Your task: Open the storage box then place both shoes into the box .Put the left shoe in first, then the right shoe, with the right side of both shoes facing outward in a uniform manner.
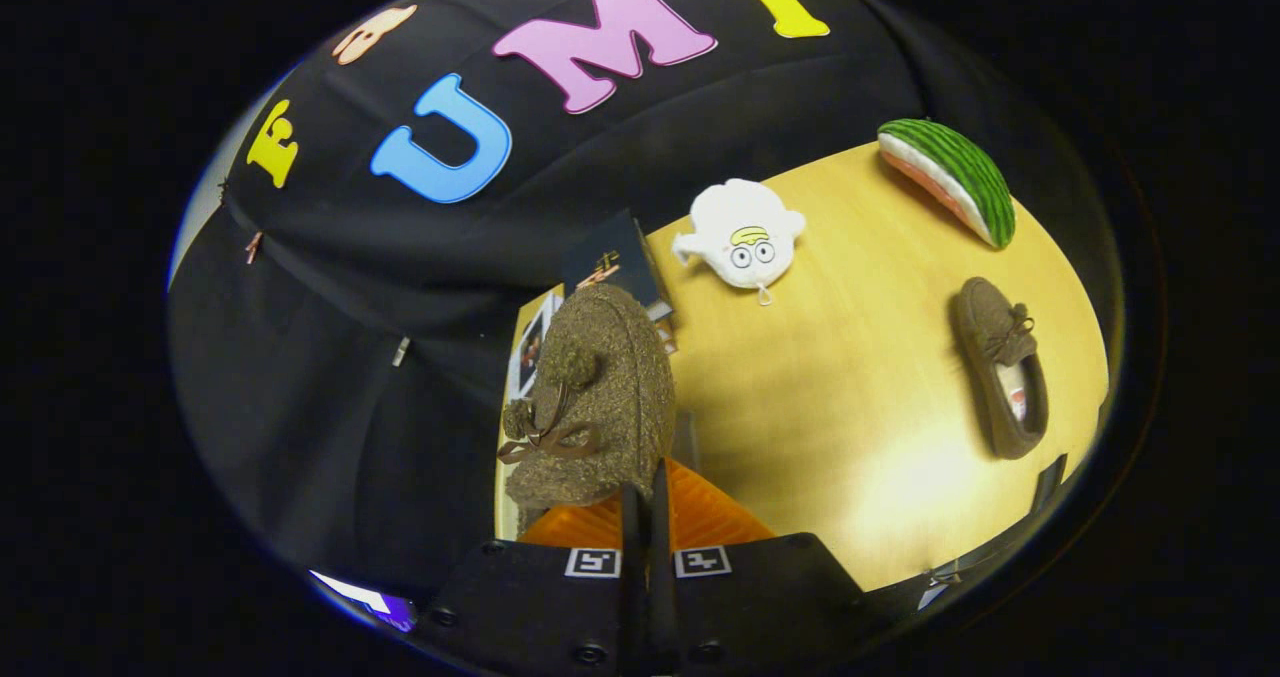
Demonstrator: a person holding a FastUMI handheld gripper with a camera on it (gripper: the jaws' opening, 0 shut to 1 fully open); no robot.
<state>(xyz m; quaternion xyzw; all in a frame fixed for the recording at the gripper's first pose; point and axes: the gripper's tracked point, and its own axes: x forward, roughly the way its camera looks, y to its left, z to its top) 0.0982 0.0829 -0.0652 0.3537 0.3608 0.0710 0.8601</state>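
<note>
Brown, fuzzy fabric covers both shoes, of which two are counted. One shoe [590, 397], with a pompom and a bow of laces on its upper, hangs just ahead of the claw [647, 502], its rear edge pinched between the two fingers [631, 527], which stand almost together and clamp on that thin edge. The second shoe [1002, 367] lies flat on the table, well apart to the right of the claw, its opening facing up and its laces tied.

One orange ribbed surface [700, 522] shows directly under the held shoe and on either side of the fingers; whether it belongs to the storage box cannot be told.

Beyond the held shoe lies one dark blue book-like item [615, 257], partly hidden by the shoe. Farther ahead and to the right rests one white plush toy [745, 232] with round eyes, and beyond the second shoe sits one plush watermelon slice [955, 177], green rind uppermost.

All items rest on one yellow wooden table [860, 407], which shows a bright glare patch to the right of the claw. Black cloth [330, 357] forms the booth wall to the left and ahead.
</note>
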